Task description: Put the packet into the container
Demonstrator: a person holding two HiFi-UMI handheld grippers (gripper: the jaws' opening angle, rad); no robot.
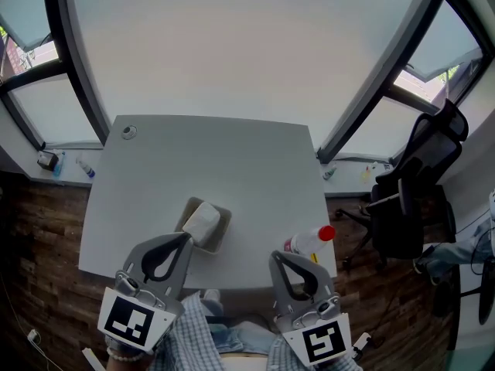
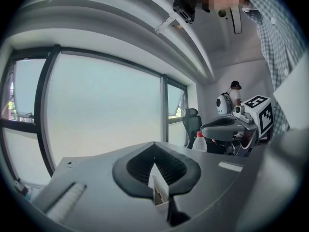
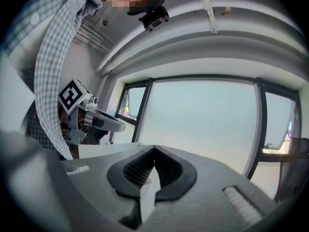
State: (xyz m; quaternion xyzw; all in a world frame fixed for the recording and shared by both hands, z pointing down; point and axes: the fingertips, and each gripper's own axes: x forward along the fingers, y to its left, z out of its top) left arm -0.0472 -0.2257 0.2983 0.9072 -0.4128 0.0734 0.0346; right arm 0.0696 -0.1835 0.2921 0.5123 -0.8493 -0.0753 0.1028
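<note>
1. The white crumpled packet [image 1: 201, 220] lies inside the shallow beige rectangular container [image 1: 222, 238], near the front edge of the pale grey table [image 1: 232, 153].
2. The left gripper [image 1: 186, 238], jaws pressed together and empty, points at the container's near side.
3. The right gripper [image 1: 275, 258], jaws also together, is beside a clear red-capped plastic bottle [image 1: 308, 241] near the front right corner.

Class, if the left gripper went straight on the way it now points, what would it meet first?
Probably the container holding the packet, just ahead of the left gripper; height is unclear.
</note>
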